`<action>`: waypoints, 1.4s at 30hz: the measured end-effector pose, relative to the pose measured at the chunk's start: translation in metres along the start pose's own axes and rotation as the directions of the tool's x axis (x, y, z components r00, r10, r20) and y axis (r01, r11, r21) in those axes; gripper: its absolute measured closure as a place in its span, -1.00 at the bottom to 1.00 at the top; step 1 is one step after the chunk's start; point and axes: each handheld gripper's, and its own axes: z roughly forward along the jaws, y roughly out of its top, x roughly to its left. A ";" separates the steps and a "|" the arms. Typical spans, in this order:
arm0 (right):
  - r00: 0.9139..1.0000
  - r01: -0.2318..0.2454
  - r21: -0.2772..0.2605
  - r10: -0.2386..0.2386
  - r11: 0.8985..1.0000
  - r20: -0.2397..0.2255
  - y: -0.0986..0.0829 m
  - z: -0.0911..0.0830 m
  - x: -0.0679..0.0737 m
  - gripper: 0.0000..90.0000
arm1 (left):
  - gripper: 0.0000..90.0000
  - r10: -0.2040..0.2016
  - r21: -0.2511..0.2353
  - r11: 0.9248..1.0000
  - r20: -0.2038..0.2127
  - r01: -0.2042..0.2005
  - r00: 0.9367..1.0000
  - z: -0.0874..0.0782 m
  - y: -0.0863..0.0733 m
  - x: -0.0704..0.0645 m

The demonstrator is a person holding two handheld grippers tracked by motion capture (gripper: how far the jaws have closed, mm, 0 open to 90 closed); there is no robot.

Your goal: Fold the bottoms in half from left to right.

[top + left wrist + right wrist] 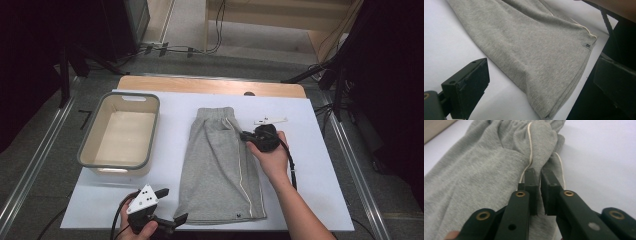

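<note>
A: What are the right tongs [537, 173] doing?

B: Their jaws stand nearly together, pinching a raised fold of the grey shorts [220, 165] just below the gathered waistband. In the right gripper view a cream piping line runs up the fabric straight out of the pinch. From the high view, the right tongs [245, 135] sit at the shorts' right edge, near the top, with the person's hand [272, 157] wrapped round the gripper body behind them.

A: And the left tongs?

B: The left tongs [171, 206] are spread wide and hold nothing. They hang over the near edge of the desk [315, 175], just beside the shorts' lower left corner. In the left gripper view one jaw stands over the white surface to the left of the cloth and the other is off past the desk's edge at the right, with the hem corner of the shorts [534, 57] between them.

A: Where do the shorts lie overall?

B: Flat on the white desk, about the middle, waistband towards the far side and hem towards the person. A small dark label sits near the hem.

A: Anything else around?

B: A cream basin [150, 127] with a grey rim stands to the left of the shorts, apart from them.
</note>
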 end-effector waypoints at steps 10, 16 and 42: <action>0.999 0.033 -0.025 -0.033 0.999 -0.021 0.004 -0.007 0.004 0.95 | -0.99 0.018 0.044 0.999 0.034 -0.020 0.999 0.013 -0.003 -0.006; 0.999 0.037 -0.024 -0.037 0.999 -0.019 0.011 -0.016 0.002 0.95 | -0.93 0.020 0.053 0.998 0.032 -0.022 0.999 0.017 -0.003 -0.008; 0.999 0.038 -0.042 -0.036 0.998 0.039 -0.039 -0.037 0.011 0.28 | 0.32 0.021 0.136 0.990 0.043 -0.027 0.999 0.027 -0.007 -0.007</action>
